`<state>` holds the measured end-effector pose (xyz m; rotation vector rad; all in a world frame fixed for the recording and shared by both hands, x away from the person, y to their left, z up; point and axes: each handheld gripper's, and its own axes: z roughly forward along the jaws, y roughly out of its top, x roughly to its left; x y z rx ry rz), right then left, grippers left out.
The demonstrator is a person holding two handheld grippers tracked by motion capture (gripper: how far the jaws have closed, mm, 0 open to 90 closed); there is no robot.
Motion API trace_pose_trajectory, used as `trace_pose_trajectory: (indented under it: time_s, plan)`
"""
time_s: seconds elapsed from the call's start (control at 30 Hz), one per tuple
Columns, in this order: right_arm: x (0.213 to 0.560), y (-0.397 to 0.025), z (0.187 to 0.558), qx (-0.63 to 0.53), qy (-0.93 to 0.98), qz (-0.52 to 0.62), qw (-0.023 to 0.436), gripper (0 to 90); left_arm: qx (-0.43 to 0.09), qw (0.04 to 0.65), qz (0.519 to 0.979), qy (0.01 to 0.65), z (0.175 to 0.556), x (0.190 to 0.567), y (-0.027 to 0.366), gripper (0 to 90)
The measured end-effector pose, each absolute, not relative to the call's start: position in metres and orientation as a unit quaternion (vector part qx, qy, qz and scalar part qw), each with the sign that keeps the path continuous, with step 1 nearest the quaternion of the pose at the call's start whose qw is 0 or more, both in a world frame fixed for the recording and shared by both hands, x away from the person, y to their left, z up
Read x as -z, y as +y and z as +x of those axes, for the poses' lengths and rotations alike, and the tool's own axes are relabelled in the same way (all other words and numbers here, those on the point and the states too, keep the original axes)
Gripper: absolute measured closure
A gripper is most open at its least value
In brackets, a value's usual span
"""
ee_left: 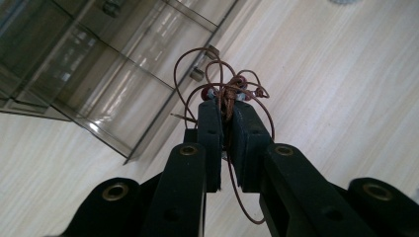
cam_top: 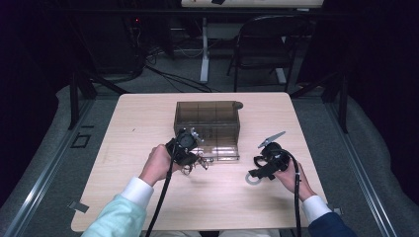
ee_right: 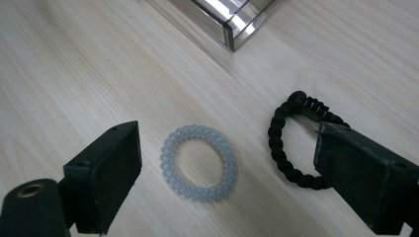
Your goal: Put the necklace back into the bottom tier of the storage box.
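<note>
Cord bracelet (ee_left: 228,94) between closed jaws

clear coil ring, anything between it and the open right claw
Nothing visible. The clear coil ring lies flat on bare table between the open right claw jaws; the black bracelet lies beside it, apart.

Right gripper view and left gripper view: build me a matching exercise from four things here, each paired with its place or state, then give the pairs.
Things:
1. brown cord bracelet
2. pale coiled hair tie
3. black braided bracelet
4. smoky clear organizer box

Places or states:
A. lies on the table between open jaws
B. pinched in shut jaws
C. stands mid-table, split into compartments
D. lies on the table, partly behind one jaw

Pairs: 1-B, 2-A, 3-D, 4-C
</note>
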<state>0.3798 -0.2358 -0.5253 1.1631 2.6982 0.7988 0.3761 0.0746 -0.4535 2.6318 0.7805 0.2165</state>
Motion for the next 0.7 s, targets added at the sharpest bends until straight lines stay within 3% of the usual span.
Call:
trace_pose_trajectory:
  time_s: [0.7]
  plan:
    - [0.525, -0.237, 0.380, -0.263, 0.885, 0.382, 0.047, 10.6, -0.112, 0.173, 0.939, 0.275, 0.406, 0.438, 0.061, 83.8]
